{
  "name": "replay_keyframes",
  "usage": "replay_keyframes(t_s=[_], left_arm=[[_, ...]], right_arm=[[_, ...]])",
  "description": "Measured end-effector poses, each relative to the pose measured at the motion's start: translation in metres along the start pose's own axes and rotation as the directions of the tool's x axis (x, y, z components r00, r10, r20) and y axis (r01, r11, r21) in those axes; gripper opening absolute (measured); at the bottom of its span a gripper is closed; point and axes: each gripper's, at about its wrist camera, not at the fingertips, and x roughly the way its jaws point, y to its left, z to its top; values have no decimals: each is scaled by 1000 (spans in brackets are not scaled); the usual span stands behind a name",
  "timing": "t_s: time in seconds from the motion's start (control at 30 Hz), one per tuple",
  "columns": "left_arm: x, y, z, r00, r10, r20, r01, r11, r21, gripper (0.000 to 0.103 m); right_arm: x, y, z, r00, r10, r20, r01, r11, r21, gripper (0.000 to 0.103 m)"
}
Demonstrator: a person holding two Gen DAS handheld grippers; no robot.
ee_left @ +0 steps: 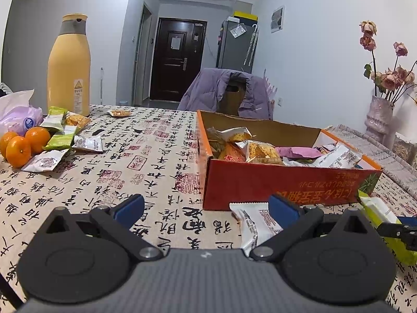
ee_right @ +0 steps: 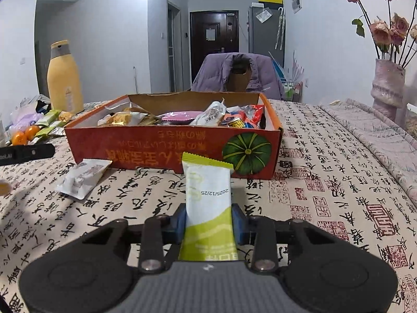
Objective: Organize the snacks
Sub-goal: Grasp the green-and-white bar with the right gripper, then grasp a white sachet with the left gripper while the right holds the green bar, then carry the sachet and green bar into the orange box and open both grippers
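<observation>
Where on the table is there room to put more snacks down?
Bare cloth lies between the orange cardboard box and the oranges, and right of the box by the pink vase. It is crowded around the oranges and inside the box.

We noted the desk under a calligraphy cloth; on it stood an orange box, yellow flask, tangerines, loose snack packets and vase.

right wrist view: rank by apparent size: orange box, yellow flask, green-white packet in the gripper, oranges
1. orange box
2. yellow flask and green-white packet: look alike; the packet is nearest the camera, so unsure
3. oranges, far and partly hidden
</observation>
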Motion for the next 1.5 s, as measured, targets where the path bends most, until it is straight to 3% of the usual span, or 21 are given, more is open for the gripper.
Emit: replay_keyframes(t_s=[0.4,0.73,0.8,0.83,0.87,0.9,0.93,1.17,1.33,1.5], left_arm=[[13,-32,10,987,-6,-162,14,999,46,103],[40,-61,9,966,67,-251,-51,996,70,102],[48,-63,7,960,79,-269,-64,996,63,92],[51,-64,6,957,78,-280,-64,996,60,79],[54,-64,4,952,73,-297,-58,997,57,59],[56,-64,2,951,65,-303,-50,997,56,56],[54,-67,1,955,71,-289,-52,996,74,41],[28,-72,-2,976,16,-217,4,996,89,41],[-1,-85,22,992,-60,-113,72,992,107,41],[-8,-106,56,997,-77,-17,78,986,147,41]], right_arm=[[-8,2,3,999,0,38,0,1000,16,34],[-12,-2,1,998,-18,57,15,999,40,34],[-12,-2,0,998,-16,57,13,999,43,34],[-13,-2,0,998,-15,58,12,999,44,34],[-14,-3,0,998,-13,60,11,999,45,34],[-15,-3,0,998,-12,63,9,999,46,34],[-16,-3,-1,998,-11,66,8,999,45,34],[-26,-1,3,995,-5,100,1,999,39,34],[-27,2,19,990,-7,139,3,1000,28,34],[-14,8,52,983,-3,183,1,1000,9,34]])
